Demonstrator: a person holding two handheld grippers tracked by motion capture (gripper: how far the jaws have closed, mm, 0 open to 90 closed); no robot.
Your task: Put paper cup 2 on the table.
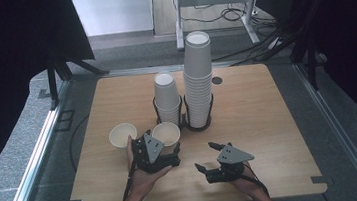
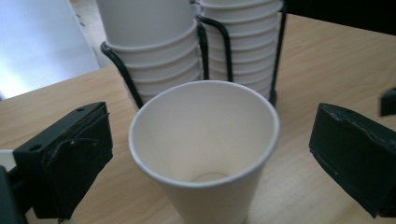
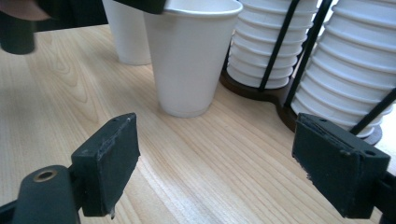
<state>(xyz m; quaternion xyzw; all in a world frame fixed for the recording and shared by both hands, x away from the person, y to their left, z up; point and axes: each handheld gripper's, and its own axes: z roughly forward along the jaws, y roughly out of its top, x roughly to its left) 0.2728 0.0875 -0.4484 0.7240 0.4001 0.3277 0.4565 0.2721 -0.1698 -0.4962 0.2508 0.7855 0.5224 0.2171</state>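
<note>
L gripper (image 2: 205, 154) jaws spread wide round upright paper cup (image 2: 204, 140), not touching; R gripper (image 3: 219, 163) jaws spread, nothing between.

A light wooden table (image 1: 269, 121) with rounded corners, grain running across it, and a small dark round hole (image 1: 217, 80) near its far edge. Standing directly on it: 2 loose white paper cups, upright and open, the near cup (image 1: 166, 133) beside the far-left cup (image 1: 122, 135); and a black wire holder (image 1: 185, 121) with 2 rings, each keeping a stack of nested cups, the short stack (image 1: 167, 97) at left, the tall stack (image 1: 199, 78) at right.
</note>
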